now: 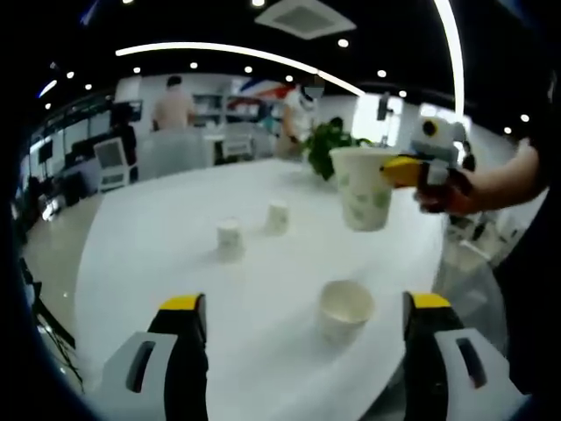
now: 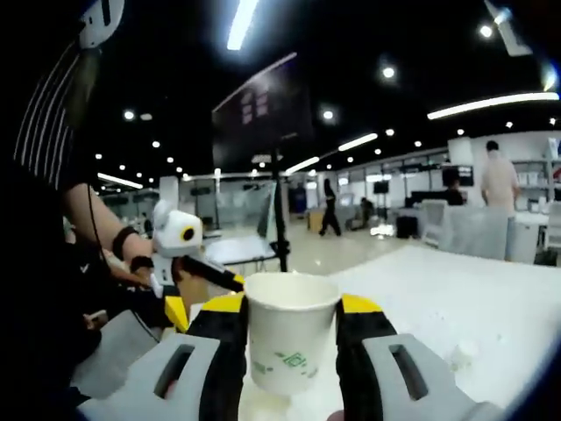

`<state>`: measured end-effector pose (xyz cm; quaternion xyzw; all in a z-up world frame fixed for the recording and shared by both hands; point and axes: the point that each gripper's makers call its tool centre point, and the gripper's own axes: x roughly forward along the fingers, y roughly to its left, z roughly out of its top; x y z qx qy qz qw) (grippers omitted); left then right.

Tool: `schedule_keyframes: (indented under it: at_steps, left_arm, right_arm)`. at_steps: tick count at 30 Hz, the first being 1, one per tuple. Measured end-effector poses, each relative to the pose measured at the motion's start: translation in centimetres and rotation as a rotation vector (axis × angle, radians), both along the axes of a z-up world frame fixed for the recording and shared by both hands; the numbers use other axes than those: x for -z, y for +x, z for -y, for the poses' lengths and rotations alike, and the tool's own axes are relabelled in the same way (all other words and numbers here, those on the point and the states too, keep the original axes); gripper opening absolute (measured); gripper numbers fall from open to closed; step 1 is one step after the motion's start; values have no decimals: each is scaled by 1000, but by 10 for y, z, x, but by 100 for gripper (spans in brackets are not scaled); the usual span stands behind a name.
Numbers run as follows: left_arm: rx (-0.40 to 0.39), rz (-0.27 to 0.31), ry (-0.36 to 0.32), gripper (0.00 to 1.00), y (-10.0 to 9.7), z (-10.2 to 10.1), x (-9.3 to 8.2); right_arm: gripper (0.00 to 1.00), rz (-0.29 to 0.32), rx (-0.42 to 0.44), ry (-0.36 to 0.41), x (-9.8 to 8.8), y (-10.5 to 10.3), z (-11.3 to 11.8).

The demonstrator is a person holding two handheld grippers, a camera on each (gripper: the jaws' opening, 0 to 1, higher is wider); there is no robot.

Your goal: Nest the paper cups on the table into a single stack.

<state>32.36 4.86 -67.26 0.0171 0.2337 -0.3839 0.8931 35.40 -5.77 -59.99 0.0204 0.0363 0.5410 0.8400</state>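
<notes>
Right claw (image 2: 293,329) pinches a cup (image 2: 290,338), raised above and beyond the upright bench cup (image 1: 345,307); left claw (image 1: 307,338) spread, nearer it.

Both the left gripper (image 1: 302,329) and the right gripper (image 2: 292,329) have grey slotted bodies, black jaws and yellow tips; the person wears black.

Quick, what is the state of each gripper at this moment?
Left gripper: open, jaws wide apart, holding nothing.
Right gripper: shut on a paper cup, lifted above the table.
</notes>
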Motion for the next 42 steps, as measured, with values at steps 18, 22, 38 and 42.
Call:
schedule_keyframes:
  at_steps: [18,22,38,42]
  left_arm:
    - [9,-12,21,91,-4,-3,5]
    - [8,-19,22,91,-5,-4,6]
    - [-1,-30,35,91,-8,-8,10]
    - [-5,-31,39,90,-8,-11,10]
  right_arm:
    - [35,-19,-34,-19,50,-13,-24]
    - [35,-17,-43,-34,61,-17,-28]
    - [35,-13,-41,-73,95,-24,-31]
    - [36,-22,-47,-92,106,-24,-30]
